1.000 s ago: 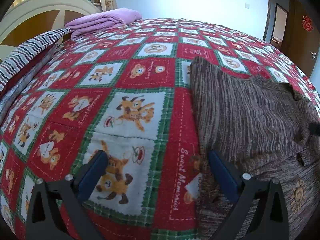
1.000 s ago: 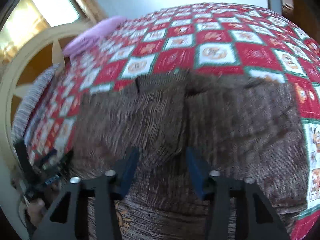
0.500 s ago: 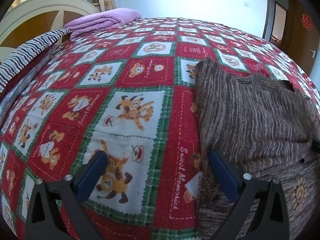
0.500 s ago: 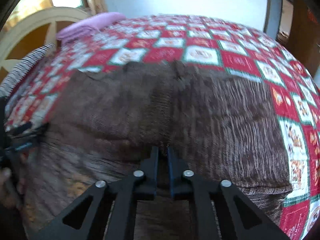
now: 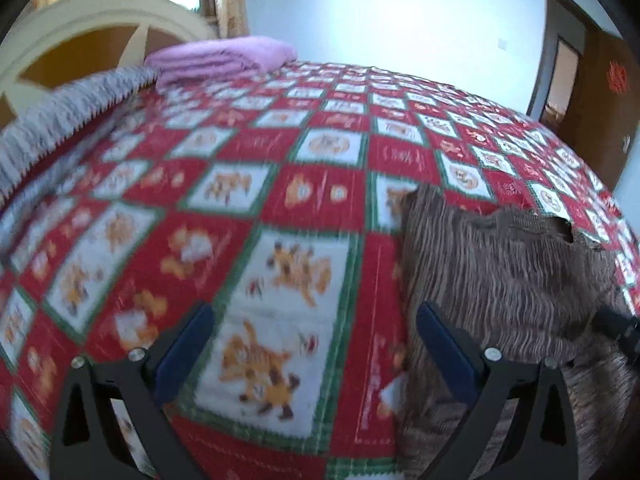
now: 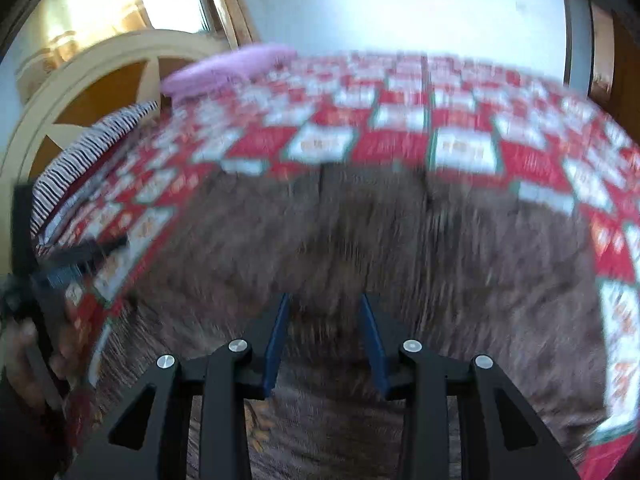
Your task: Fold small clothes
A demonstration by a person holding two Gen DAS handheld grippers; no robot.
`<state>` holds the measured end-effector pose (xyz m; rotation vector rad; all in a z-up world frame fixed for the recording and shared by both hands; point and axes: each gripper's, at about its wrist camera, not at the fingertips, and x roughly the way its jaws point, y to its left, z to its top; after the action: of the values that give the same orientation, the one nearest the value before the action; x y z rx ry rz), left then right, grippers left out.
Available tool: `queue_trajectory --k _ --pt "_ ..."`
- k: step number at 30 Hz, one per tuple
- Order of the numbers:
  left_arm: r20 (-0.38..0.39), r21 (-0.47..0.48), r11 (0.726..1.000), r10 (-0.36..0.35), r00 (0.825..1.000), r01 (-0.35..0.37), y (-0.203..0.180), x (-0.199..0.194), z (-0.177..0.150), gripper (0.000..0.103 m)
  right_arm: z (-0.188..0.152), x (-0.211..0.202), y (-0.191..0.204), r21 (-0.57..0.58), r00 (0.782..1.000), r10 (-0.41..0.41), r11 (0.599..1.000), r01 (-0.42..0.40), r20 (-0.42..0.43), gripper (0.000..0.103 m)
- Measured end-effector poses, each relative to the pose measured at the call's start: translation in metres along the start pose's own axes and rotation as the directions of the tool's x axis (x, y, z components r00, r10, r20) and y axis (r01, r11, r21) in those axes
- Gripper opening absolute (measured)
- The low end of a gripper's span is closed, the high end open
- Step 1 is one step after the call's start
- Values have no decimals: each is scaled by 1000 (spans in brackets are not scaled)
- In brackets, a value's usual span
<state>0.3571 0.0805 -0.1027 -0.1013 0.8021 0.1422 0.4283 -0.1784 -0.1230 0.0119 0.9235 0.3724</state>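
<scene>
A small brown knitted sweater (image 5: 500, 272) lies on the bed, its sides folded in over the middle. In the right wrist view the sweater (image 6: 400, 240) fills the centre, blurred by motion. My left gripper (image 5: 312, 320) is open and empty above the quilt, its right finger beside the sweater's left edge. My right gripper (image 6: 324, 312) is partly open over the sweater's lower fold, holding nothing that I can see. The left gripper also shows at the left edge of the right wrist view (image 6: 68, 264).
The bed has a red, white and green patchwork quilt (image 5: 240, 200). A folded purple blanket (image 5: 224, 58) and a striped pillow (image 5: 60, 120) lie by the cream headboard (image 5: 100, 20). A brown door (image 5: 600, 92) stands at the right.
My right gripper shut on the sweater's fold half a second ago and has now opened and let it go. Both cameras have tilted up and the view is blurred.
</scene>
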Motion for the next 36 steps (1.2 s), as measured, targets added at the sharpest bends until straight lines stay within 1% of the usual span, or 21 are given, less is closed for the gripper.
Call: queue_trajectory --k 2,5,8,9,11,13,14,16,18,19,21,23,24,26,27,28,30,32,33,34,36 --pt "20 48 999 19 1000 -20 -11 0 11 103 -16 1 0 -11 1000 -13 1000 13 -27 38" --pt "14 125 990 68 998 -69 -28 17 18 103 -37 -14 3 -65 998 -56 996 54 -38 38" --pt "-11 204 970 137 991 -131 -43 44 12 103 -36 -27 8 -75 996 -90 993 90 -3 38" --pt "-41 225 961 174 984 -161 -44 56 5 103 -32 -32 11 -83 997 -68 994 70 26 38" --pt "-32 206 965 173 984 -162 -39 56 1 103 -22 -33 18 -97 998 -18 995 23 56 38" --pt "-34 223 955 210 977 -197 -37 54 -1 103 -15 -26 23 -103 998 -2 995 9 60 38" --pt "-26 225 951 224 974 -213 -37 53 -4 103 -14 -17 25 -102 999 -1 995 5 39 38" --pt "-23 213 945 259 965 -249 -34 53 -10 103 -21 8 21 -77 997 -5 997 -1 -80 39" --pt "-44 192 953 246 968 -234 -29 52 -11 103 -32 2 23 -89 999 -10 996 7 -34 40" --pt "-60 179 959 233 971 -219 -27 54 -11 103 -39 -3 23 -88 999 2 996 -7 -53 40" --pt "-76 162 966 215 974 -201 -24 55 -10 103 -50 -19 20 -84 998 27 996 -31 -49 40" --pt "-79 155 966 220 972 -206 -24 54 -11 103 -56 -36 14 -78 1000 15 997 -17 -28 41" --pt "-67 155 963 234 970 -221 -26 51 -12 103 -59 -48 9 -82 1000 -24 996 24 -1 44" --pt "5 185 948 262 965 -259 -36 36 -16 103 -62 -63 1 -83 997 -62 994 65 35 47" --pt "27 175 948 266 964 -267 -36 30 -17 103 -62 -68 -6 -70 996 -74 995 77 51 47" --pt "41 152 957 245 969 -249 -35 22 -17 103 -60 -69 -12 -56 995 -86 994 89 55 47" --pt "28 143 969 202 979 -203 -36 17 -16 103 -53 -66 -25 -24 991 -123 992 124 57 47" --pt "5 190 956 229 973 -226 -42 25 -17 103 -49 -56 -46 11 974 -218 976 218 64 47" --pt "-3 215 947 247 969 -240 -44 32 -18 103 -46 -52 -58 50 968 -246 969 244 53 47" --pt "-13 218 945 251 968 -242 -42 36 -18 103 -46 -48 -78 136 969 -246 961 240 29 47" --pt "-25 196 954 237 971 -227 -36 35 -12 103 -49 -53 -103 209 974 -226 954 215 31 47"
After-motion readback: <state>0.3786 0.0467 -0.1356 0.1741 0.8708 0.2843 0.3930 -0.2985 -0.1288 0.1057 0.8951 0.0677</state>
